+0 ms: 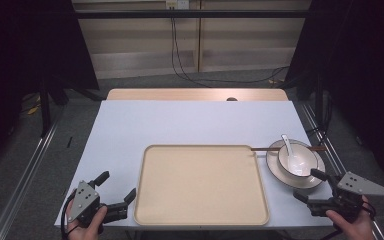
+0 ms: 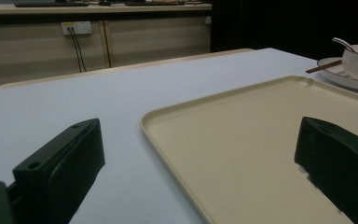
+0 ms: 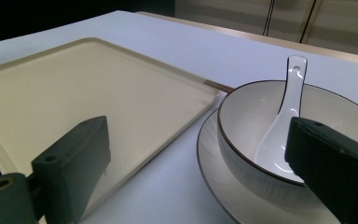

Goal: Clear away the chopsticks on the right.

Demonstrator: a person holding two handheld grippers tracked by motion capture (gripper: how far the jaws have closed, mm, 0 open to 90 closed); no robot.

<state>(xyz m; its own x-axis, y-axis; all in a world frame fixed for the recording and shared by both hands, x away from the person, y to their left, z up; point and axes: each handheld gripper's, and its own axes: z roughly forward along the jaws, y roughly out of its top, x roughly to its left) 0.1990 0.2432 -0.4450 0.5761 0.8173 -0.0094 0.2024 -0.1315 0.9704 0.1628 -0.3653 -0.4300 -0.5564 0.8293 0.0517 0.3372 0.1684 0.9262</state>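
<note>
The white-topped bench [image 1: 190,120] stands on grey floor between dark curtains, with a pale cabinet wall and hanging cables behind. The left claw [image 1: 116,186] sits released at the bench's near left corner, beside the beige tray [image 1: 200,220]. Right of the tray, a bowl [image 1: 307,162] holding a white spoon [image 1: 286,143] rests on a plate [image 1: 275,172]; chopsticks [image 1: 261,148] run partly hidden behind it. The right claw [image 1: 309,185], released, is just short of the plate.
</note>
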